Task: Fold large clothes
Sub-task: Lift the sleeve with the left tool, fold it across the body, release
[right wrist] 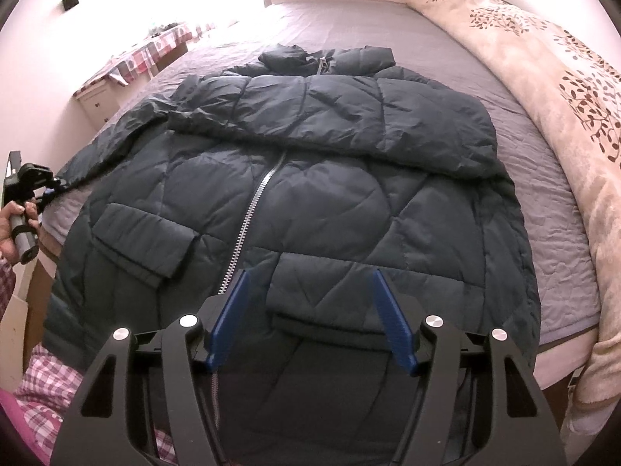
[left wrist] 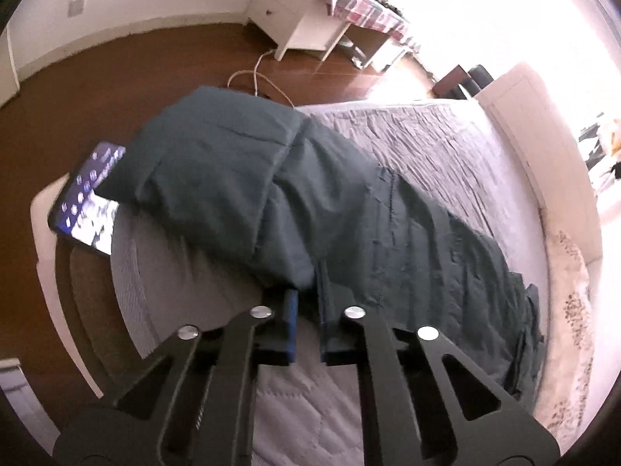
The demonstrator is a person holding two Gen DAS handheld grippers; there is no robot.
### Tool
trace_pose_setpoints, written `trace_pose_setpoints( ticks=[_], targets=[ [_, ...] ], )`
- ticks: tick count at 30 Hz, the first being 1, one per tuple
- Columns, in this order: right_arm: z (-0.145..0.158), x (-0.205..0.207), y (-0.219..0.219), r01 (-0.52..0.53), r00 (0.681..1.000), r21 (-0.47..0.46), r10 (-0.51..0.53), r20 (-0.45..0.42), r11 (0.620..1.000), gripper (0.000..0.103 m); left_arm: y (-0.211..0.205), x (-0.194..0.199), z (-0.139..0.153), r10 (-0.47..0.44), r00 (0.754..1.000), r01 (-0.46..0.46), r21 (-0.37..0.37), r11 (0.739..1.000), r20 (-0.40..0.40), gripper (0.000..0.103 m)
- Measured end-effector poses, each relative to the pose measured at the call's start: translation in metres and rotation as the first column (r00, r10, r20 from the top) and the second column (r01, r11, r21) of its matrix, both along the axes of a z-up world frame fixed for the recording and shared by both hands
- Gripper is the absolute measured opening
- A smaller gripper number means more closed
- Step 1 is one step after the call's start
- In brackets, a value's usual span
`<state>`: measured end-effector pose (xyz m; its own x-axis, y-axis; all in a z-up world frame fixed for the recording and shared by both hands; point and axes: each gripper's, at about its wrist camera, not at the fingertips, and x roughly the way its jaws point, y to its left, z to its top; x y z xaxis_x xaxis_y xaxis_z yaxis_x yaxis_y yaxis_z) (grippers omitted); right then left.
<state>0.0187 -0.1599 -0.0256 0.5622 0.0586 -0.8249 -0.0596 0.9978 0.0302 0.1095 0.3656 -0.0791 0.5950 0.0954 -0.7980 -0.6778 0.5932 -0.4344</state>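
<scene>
A dark teal quilted jacket [right wrist: 330, 202] lies front up on the bed, zipped, with one sleeve folded across its chest. My right gripper [right wrist: 310, 275] hovers open over the jacket's lower front, its blue fingers either side of a pocket flap and gripping nothing. In the left wrist view the jacket [left wrist: 310, 194] stretches away to the right, and my left gripper [left wrist: 308, 303] is shut on the edge of its fabric. The right wrist view shows the left gripper [right wrist: 54, 188] at the far left, held by a hand and pinching the end of the stretched-out sleeve.
A grey quilted bedspread [right wrist: 543, 202] covers the bed, with a floral blanket [right wrist: 562, 77] heaped along its right side. A lit phone [left wrist: 87, 198] lies at the bed's corner, partly under the jacket. A white desk with drawers [left wrist: 287, 11] and a cable [left wrist: 256, 73] are on the wooden floor.
</scene>
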Motion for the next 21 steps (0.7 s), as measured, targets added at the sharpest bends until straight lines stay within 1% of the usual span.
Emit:
trace_pose_setpoints(
  ticks=[1,3,5,7,8,10,12,13,15,16,17,19,21],
  targets=[
    [0.0,0.0,0.0,0.001,1.0,-0.002,-0.001,0.0,1.0,0.065,-0.001,0.001,0.003,-0.004,1.0,0.004,0.021,1.0,0.004,0.004],
    [0.0,-0.001,-0.001,0.004,1.0,-0.003,-0.004,0.001,1.0,0.065,-0.008,0.002,0.017,-0.019,1.0,0.017,0.092,0.996,0.024,0.003],
    [0.002,-0.001,-0.001,0.006,1.0,-0.001,-0.006,0.006,1.0,0.065,-0.017,0.003,0.038,-0.052,0.997,0.041,0.181,0.983,0.054,0.003],
    [0.003,-0.002,-0.002,0.009,1.0,0.0,-0.009,0.013,1.0,0.065,-0.03,0.003,0.065,-0.097,0.991,0.068,0.273,0.96,0.095,0.003],
    [0.004,-0.003,-0.003,0.011,1.0,0.002,-0.011,0.018,1.0,0.065,-0.035,0.003,0.077,-0.117,0.987,0.078,0.307,0.949,0.11,0.002],
    [0.006,-0.007,-0.005,0.015,0.999,0.007,-0.016,0.029,1.0,0.065,-0.052,0.003,0.109,-0.188,0.97,0.114,0.401,0.909,0.151,0.002],
    [0.009,-0.01,-0.009,0.021,0.999,0.015,-0.022,0.039,1.0,0.065,-0.066,0.0,0.135,-0.25,0.95,0.142,0.452,0.88,0.188,0.002],
    [0.01,-0.012,-0.011,0.025,0.999,0.02,-0.026,0.045,0.999,0.065,-0.076,0.0,0.15,-0.288,0.934,0.16,0.474,0.866,0.212,0.002],
    [0.012,-0.016,-0.016,0.034,0.998,0.031,-0.036,0.058,0.999,0.065,-0.101,0.0,0.181,-0.379,0.89,0.203,0.523,0.828,0.254,0.002],
    [0.014,-0.018,-0.018,0.039,0.997,0.036,-0.041,0.064,0.999,0.065,-0.111,-0.001,0.191,-0.409,0.873,0.217,0.538,0.815,0.266,0.002],
    [0.015,-0.02,-0.021,0.044,0.996,0.042,-0.047,0.071,0.998,0.065,-0.127,-0.002,0.205,-0.454,0.844,0.24,0.557,0.795,0.284,0.002],
    [0.018,-0.025,-0.026,0.053,0.995,0.051,-0.057,0.085,0.997,0.065,-0.154,-0.003,0.225,-0.525,0.795,0.283,0.58,0.764,0.304,0.002],
    [0.02,-0.029,-0.032,0.063,0.993,0.06,-0.069,0.097,0.996,0.065,-0.188,-0.003,0.24,-0.603,0.733,0.341,0.599,0.725,0.314,0.002]
  ],
)
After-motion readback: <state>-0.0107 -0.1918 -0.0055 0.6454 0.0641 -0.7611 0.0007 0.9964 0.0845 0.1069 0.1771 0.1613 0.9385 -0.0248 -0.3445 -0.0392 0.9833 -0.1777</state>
